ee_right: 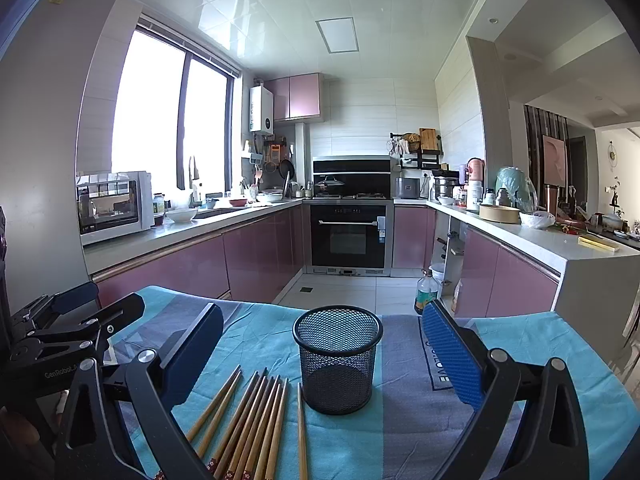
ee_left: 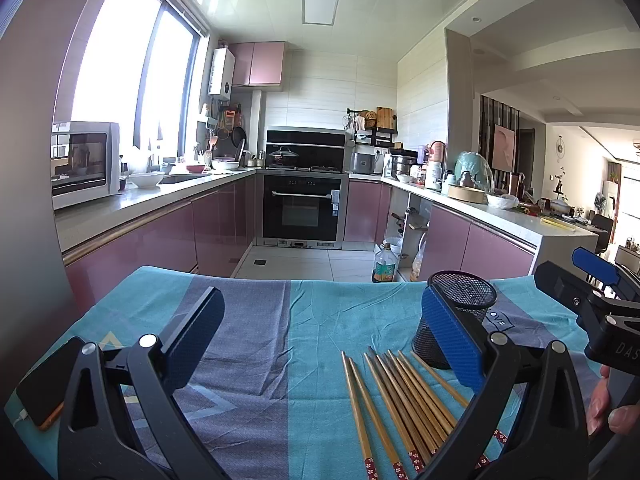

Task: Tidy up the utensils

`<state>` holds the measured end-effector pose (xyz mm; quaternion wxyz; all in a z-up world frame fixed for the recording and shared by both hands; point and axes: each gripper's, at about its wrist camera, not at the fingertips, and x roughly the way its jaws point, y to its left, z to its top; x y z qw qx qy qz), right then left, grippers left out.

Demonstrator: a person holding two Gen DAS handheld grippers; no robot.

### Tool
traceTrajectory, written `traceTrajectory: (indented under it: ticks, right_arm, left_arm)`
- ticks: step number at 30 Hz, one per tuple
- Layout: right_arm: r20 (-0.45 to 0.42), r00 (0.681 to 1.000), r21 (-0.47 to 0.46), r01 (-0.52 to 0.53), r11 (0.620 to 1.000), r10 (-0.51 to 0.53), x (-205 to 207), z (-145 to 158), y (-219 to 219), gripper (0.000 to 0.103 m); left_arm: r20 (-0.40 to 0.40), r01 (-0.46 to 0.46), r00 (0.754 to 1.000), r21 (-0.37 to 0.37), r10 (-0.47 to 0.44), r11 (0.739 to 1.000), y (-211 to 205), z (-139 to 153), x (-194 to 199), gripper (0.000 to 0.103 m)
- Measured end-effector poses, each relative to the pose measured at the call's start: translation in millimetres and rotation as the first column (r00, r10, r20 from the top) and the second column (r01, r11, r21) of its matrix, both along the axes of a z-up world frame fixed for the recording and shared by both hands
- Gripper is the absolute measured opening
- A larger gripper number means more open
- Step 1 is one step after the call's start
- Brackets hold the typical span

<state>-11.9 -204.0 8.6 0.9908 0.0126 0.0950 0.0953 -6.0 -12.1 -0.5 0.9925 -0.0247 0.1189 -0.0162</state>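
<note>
A big table is sitting in the near part of a kitchen, and a blue and grey cloth point(ee_right: 400, 420) is covering it. The cloth is reaching all the way to the table's far edge, and past that edge the tiled floor point(ee_right: 340, 288) is lying open up to the black oven point(ee_right: 348, 236). Pink cupboards are running along the left and right sides of that floor.

The left gripper point(ee_left: 320, 340) is hanging over the near part of the cloth. Its 2 jaws are standing wide apart and are holding nothing. A wide bare strip of cloth is showing between them. The right gripper point(ee_right: 324, 356) is hanging just the same way, spread wide and holding nothing. In the left view it is peeking in at the right edge.

A black mesh cup point(ee_right: 337, 360) is standing upright on the cloth, right between the right gripper's jaws and not touching them. It is looking empty inside.

The wooden chopsticks point(ee_right: 256, 424) are lying flat in a loose row just left of the cup, tips pointing to the far side. 1 stick is lying a little apart, closest to the cup.

A phone point(ee_left: 44, 384) is lying at the near left edge of the table.
</note>
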Motion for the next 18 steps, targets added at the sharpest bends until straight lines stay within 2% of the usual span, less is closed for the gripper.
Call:
traceTrajectory:
  ticks: [18]
  right_arm:
    - [-0.003,1.0,0.005,-0.002,1.0,0.002,0.6,-0.8,-1.0,0.096]
  left_arm:
    - [-0.002,0.002,1.0,0.002,-0.002,1.0,-0.7,-0.1,-1.1,0.097]
